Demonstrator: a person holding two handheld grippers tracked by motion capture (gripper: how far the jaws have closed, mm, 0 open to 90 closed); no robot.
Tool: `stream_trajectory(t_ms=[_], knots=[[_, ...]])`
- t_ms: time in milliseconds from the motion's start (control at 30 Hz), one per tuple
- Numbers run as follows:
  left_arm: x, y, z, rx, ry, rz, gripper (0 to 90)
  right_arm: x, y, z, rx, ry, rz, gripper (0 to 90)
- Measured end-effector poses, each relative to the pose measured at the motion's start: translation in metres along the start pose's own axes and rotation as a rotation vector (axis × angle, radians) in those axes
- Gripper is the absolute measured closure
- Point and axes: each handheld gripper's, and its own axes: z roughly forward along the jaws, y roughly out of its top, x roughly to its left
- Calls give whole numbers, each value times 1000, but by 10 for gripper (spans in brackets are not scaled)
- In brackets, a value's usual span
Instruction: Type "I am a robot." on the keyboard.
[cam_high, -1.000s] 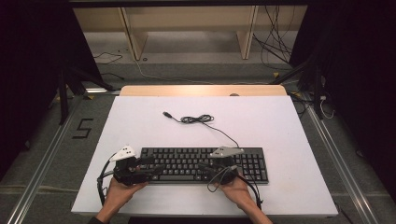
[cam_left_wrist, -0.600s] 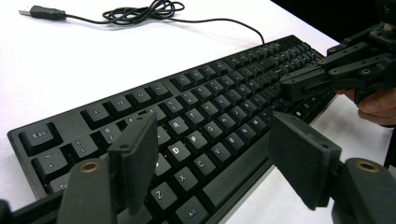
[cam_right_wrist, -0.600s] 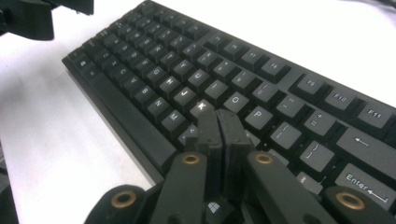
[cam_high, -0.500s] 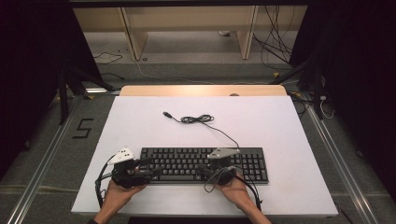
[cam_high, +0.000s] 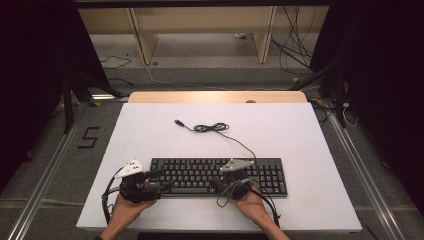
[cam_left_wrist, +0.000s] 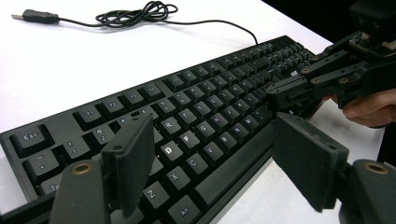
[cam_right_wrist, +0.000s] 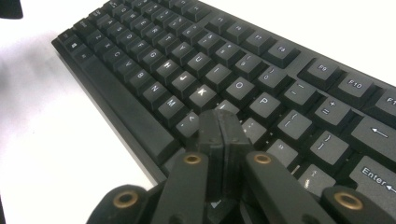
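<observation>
Left gripper (cam_left_wrist: 215, 163) has just been spreading its jaws, nothing gripped, over the black keyboard (cam_high: 220, 172); right gripper (cam_right_wrist: 219, 126) sits clenched tight, empty, above the keys.

surface: white table (cam_high: 310, 150) | on it: black keyboard (cam_high: 200, 172) near front edge | its cable (cam_high: 212, 128) coiled behind

The keyboard (cam_left_wrist: 196, 121) is matt black plastic with faintly glossy keycaps. The table (cam_high: 300, 135) looks smooth, matt white; at its 12 o'clock edge, a pale wood strip (cam_high: 215, 97).
</observation>
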Motion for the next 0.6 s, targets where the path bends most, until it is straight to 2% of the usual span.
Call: stream_trajectory(t_ms=[67, 267, 433, 600], knots=[[0, 0, 0, -3, -1, -3, 293, 1, -1, 2, 13, -6, -4, 900], [0, -1, -1, -8, 0, -7, 293, 1, -2, 2, 8, -11, -14, 900], [0, -1, -1, -8, -2, -5, 293, 1, -2, 1, 5, -8, -1, 897], [0, 0, -1, -10, -3, -9, 293, -1, -1, -4, -22, 12, 22, 840]])
